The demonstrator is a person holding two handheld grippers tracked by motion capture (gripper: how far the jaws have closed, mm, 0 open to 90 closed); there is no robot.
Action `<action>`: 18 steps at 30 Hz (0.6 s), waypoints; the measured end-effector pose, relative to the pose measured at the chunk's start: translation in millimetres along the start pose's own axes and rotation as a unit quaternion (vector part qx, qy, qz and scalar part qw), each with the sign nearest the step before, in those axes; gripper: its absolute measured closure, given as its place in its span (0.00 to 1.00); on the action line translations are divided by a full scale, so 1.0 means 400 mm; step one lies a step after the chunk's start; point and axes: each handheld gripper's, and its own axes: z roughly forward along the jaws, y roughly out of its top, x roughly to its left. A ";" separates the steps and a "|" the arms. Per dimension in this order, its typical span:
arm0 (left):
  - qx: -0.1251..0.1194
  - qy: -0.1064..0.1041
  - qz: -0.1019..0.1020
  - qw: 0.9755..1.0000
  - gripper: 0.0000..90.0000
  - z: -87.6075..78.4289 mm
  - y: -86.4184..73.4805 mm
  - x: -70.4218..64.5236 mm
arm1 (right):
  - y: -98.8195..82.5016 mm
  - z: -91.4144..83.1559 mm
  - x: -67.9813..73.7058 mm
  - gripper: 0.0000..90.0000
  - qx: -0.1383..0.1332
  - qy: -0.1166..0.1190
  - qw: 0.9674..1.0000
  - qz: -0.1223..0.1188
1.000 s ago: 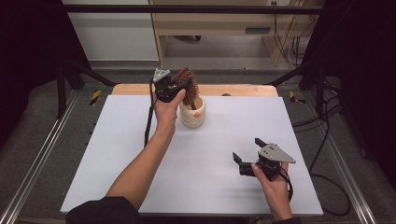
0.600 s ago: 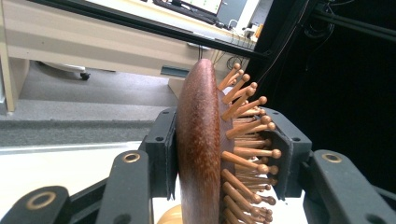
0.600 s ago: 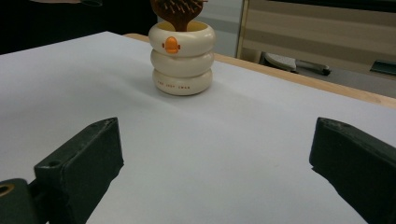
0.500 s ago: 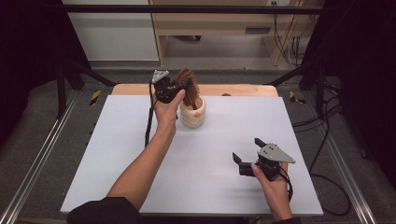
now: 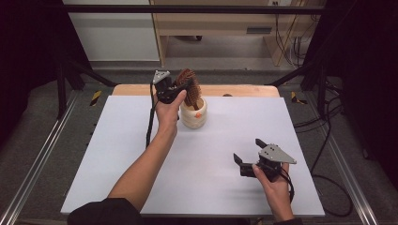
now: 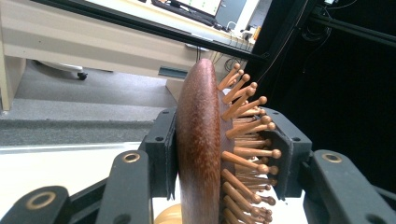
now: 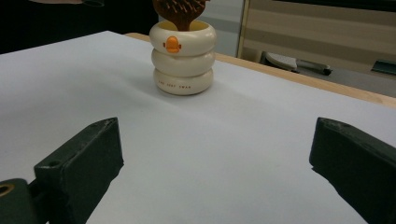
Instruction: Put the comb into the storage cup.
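Brown hairbrush [image 5: 188, 86], cream holder [image 5: 194, 114]

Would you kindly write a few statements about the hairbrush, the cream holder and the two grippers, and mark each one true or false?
1. The left gripper is clamped on the head of the wooden hairbrush. True.
2. The hairbrush lies flat on the white table. False: it stands head-up, its lower end inside the cream holder.
3. The right gripper grips the cream holder. False: its jaws stand open and empty, near the table's front right, well apart from the holder.
4. The cream holder has an orange mark on its side. True.
5. The holder is shaped like a plain straight cylinder. False: it looks like three stacked rounded rings.
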 end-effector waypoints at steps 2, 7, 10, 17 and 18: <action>-0.001 0.000 -0.001 1.000 0.57 0.000 0.000 0.001 | 0.000 0.000 0.000 0.03 0.000 0.000 1.000 -0.001; -0.002 0.001 -0.003 1.000 0.57 -0.001 -0.003 0.005 | 0.000 0.001 0.001 0.03 0.000 0.000 1.000 0.000; -0.002 0.002 -0.006 1.000 0.57 -0.002 -0.003 0.008 | 0.000 0.001 0.001 0.03 0.001 0.000 1.000 -0.001; -0.003 0.003 -0.008 1.000 0.56 -0.002 -0.004 0.011 | 0.000 0.001 0.001 0.03 0.001 0.002 1.000 0.000; -0.003 0.003 -0.008 1.000 0.56 -0.002 -0.004 0.012 | 0.000 0.002 0.001 0.03 0.002 0.002 1.000 0.000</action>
